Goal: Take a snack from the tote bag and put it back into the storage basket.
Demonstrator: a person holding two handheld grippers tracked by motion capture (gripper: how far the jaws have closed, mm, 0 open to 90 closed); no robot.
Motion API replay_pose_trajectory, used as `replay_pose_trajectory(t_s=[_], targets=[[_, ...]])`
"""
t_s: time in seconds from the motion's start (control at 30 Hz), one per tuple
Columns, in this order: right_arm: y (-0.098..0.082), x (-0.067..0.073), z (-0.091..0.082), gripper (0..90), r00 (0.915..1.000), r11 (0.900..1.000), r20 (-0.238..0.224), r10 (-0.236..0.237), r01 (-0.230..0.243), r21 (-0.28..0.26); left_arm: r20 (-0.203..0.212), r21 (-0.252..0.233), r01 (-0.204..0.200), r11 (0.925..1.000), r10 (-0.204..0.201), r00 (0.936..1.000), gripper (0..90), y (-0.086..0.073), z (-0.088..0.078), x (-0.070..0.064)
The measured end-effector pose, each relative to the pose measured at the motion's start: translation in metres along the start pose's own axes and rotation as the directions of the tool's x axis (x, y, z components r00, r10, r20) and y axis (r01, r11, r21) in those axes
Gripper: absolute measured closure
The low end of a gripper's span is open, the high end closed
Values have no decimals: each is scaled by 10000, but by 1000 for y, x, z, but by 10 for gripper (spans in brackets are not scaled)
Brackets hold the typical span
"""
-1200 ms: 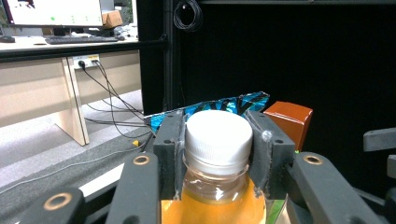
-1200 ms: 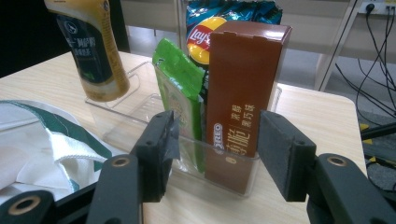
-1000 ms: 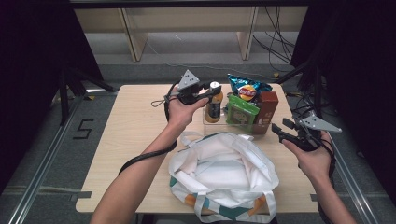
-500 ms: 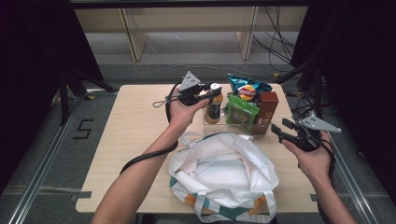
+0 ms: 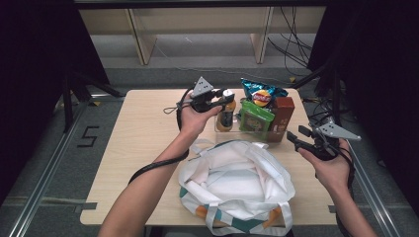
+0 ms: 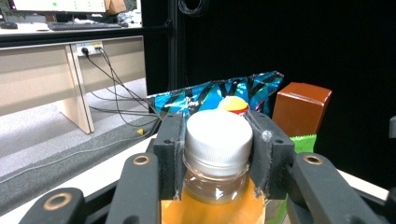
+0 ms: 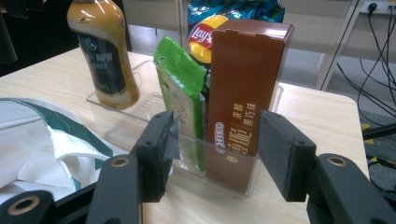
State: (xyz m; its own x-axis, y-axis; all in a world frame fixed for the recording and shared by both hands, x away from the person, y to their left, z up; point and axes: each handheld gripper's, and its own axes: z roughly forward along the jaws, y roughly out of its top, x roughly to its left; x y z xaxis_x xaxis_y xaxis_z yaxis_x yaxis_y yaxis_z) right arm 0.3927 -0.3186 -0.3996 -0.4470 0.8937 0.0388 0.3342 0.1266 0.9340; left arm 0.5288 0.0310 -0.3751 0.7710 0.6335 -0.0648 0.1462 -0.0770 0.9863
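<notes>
We hold the left gripper (image 5: 225,97) at the far side of the table (image 5: 138,133), and its jaws are closed on the white cap of the bottle (image 5: 226,114). In the left gripper view both pads press on the cap (image 6: 218,135) from the two sides. The bottle stands upright at the left end of the clear tray (image 5: 220,129), beside the green packet (image 5: 256,117). Behind the packet is the chips bag (image 5: 262,91), and the brown box (image 5: 282,114) stands at the right end of the tray. The right gripper (image 5: 295,139) is to the right of the tray, apart from it; its jaws are half open and hold nothing. The white bag (image 5: 237,182) lies near us, in front of the tray.
</notes>
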Motion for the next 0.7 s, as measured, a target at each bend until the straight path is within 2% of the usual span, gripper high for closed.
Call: replay_pose_trajectory(t_s=[0.17, 0.2, 0.43, 0.53, 0.7], targets=[[0, 0, 0, 479, 10000, 10000, 51, 53, -53, -79, -32, 205, -6, 9998, 7, 10000, 590, -5, 0, 2], [0, 0, 0, 479, 10000, 10000, -94, -5, 5, 30, -33, 236, 17, 9997, -16, 10000, 590, -7, 0, 2], [0, -1, 1, 479, 9998, 9998, -42, -208, 208, 0, -82, 490, 68, 9988, -64, 9999, 590, -14, 2, 4], [0, 0, 1, 479, 9999, 10000, -107, -15, 15, 30, -79, 598, 51, 9982, -46, 10000, 591, -16, 3, 4], [0, 1, 1, 479, 9999, 10000, -118, 2, -1, 27, -110, 724, 105, 9973, -98, 9999, 590, -20, 5, 4]])
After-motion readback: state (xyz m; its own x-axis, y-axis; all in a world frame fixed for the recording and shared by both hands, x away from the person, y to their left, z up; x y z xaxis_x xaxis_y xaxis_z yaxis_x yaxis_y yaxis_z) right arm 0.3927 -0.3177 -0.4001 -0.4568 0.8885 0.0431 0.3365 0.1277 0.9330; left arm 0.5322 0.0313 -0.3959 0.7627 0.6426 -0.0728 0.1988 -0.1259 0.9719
